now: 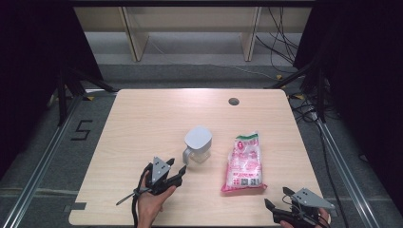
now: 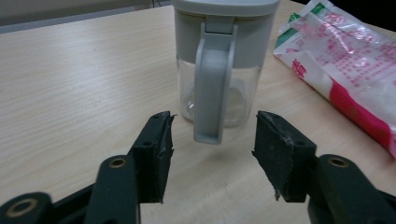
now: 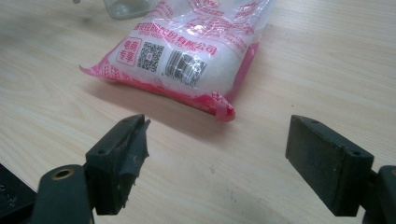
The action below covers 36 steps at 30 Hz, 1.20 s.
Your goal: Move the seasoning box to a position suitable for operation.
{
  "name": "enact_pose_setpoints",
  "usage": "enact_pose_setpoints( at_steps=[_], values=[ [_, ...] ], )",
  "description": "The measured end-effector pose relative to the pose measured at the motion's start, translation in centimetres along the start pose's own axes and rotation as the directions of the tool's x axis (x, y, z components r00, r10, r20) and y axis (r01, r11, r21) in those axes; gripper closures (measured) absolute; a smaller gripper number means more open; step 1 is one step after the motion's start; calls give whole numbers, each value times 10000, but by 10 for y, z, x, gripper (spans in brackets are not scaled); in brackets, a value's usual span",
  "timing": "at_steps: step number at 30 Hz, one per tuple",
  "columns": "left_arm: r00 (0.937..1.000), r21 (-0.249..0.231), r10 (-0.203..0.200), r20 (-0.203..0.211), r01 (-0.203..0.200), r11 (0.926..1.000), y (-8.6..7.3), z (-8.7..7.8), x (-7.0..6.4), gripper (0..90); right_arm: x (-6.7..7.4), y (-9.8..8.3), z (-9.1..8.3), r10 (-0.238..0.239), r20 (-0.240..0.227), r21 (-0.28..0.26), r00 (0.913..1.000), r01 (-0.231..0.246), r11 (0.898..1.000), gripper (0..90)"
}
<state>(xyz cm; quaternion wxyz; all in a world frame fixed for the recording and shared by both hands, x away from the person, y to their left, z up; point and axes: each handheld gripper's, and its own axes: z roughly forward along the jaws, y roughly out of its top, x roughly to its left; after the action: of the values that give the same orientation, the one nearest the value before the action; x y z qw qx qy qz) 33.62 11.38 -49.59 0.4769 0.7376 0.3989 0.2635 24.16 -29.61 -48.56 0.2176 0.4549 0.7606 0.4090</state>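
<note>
The left hand-held gripper [image 2: 212,149], jaws apart with nothing between them, lines up on the grey handle [image 2: 211,88] of a lidded clear jug [image 1: 197,144] standing upright near the middle of the counter [image 1: 142,118]. The handle hangs just ahead of the pads, centred in the gap, so a clean take likely means sliding straight forward until both pads flank the handle's midsection before squeezing, keeping the approach level to avoid nudging the light jug. Just beside it, apart, lies a pink-and-white food packet [image 1: 245,162] flat on the wood. The right hand-held gripper [image 1: 285,209] waits at the near edge, jaws spread and empty, facing the packet's barcode end.
</note>
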Motion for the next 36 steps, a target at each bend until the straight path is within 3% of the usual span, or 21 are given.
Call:
enact_pose_setpoints(
  at_steps=[1, 3, 5, 6, 7, 10, 12, 14, 15, 16, 17, 18, 19, 21, 23, 26, 30, 31, 33, 35, 36],
  values=[
    [9995, 36, 329, -32, -329, 9995, 2, 4, 2, 488, 0, 0, 0, -9, -12, -1, 10000, 9, 10000, 214],
    [9995, 15, 250, 172, -251, 9997, 3, 11, 3, 496, 1, 0, 0, 33, -54, 24, 10000, -33, 10000, 214],
    [9990, 85, 418, 185, -420, 9991, 5, 17, 4, 497, 1, 0, 1, 207, -204, 113, 9996, -205, 9997, 214],
    [9970, 201, 746, 183, -750, 9970, 6, 19, 5, 501, 2, 0, 0, 252, -149, 226, 9996, -248, 9994, 215],
    [9999, 162, 116, 61, -117, 9998, 7, 24, 2, 513, 1, 0, 1, 118, -280, 184, 9995, -113, 9998, 214],
    [9985, 199, 548, 8, -548, 9983, 11, 32, 3, 542, 1, 0, 0, 162, -212, 201, 9996, -158, 9997, 215],
    [9992, 239, 366, -170, -362, 9991, 12, 38, 1, 546, 1, 0, 1, 144, -230, 116, 9996, -141, 9998, 214],
    [9980, 233, 584, -229, -579, 9980, 15, 42, 0, 574, 1, 0, 2, 143, -217, 121, 9997, -141, 9998, 214],
    [9981, 151, 578, -213, -575, 9982, 15, 44, 0, 600, 4, 0, 0, 486, -129, 220, 9987, -483, 9986, 214],
    [9981, 181, 436, -445, -428, 9989, 15, 46, -2, 628, 4, 0, 0, 486, -143, 222, 9987, -482, 9986, 215],
    [9952, 181, 729, -659, -719, 9972, 15, 47, -1, 659, 4, 0, -1, 416, -154, 298, 9990, -411, 9987, 215],
    [9948, 235, 542, -863, -523, 9984, 15, 48, -2, 667, 4, 0, -1, 430, -146, 301, 9990, -425, 9986, 215],
    [9954, 210, 502, -817, -486, 9986, 15, 48, -1, 669, 1, 0, 1, 136, -219, 99, 9997, -133, 9999, 215],
    [9945, 214, 537, -897, -520, 9984, 15, 48, 1, 672, 1, 0, 1, 129, -217, 87, 9997, -128, 9999, 216],
    [9882, 350, 776, -1318, -736, 9967, 16, 48, 5, 674, 1, 0, 1, 128, -210, 77, 9997, -126, 9999, 216],
    [9895, 317, 473, -1364, -434, 9986, 15, 49, 10, 678, 1, 0, 1, 24, -144, 146, 9999, -22, 9999, 216],
    [9818, 461, 587, -1808, -511, 9976, 16, 51, 18, 691, 1, 0, 1, 125, -222, 80, 9997, -123, 9999, 217],
    [9829, 375, 394, -1797, -332, 9987, 16, 52, 19, 701, 1, 0, 0, 118, -225, 151, 9997, -115, 9998, 216],
    [9835, 361, 487, -1743, -430, 9984, 16, 52, 23, 707, 1, 0, 2, 99, 10, 70, 10000, -99, 9999, 216],
    [9822, 263, 168, -1873, -121, 9996, 15, 54, 24, 717, 1, 0, 2, 86, -8, 66, 10000, -86, 9999, 218],
    [9832, 232, 317, -1799, -280, 9993, 15, 53, 25, 720, 1, 1, 1, 70, -220, 117, 9997, -68, 9999, 219]
  ],
)
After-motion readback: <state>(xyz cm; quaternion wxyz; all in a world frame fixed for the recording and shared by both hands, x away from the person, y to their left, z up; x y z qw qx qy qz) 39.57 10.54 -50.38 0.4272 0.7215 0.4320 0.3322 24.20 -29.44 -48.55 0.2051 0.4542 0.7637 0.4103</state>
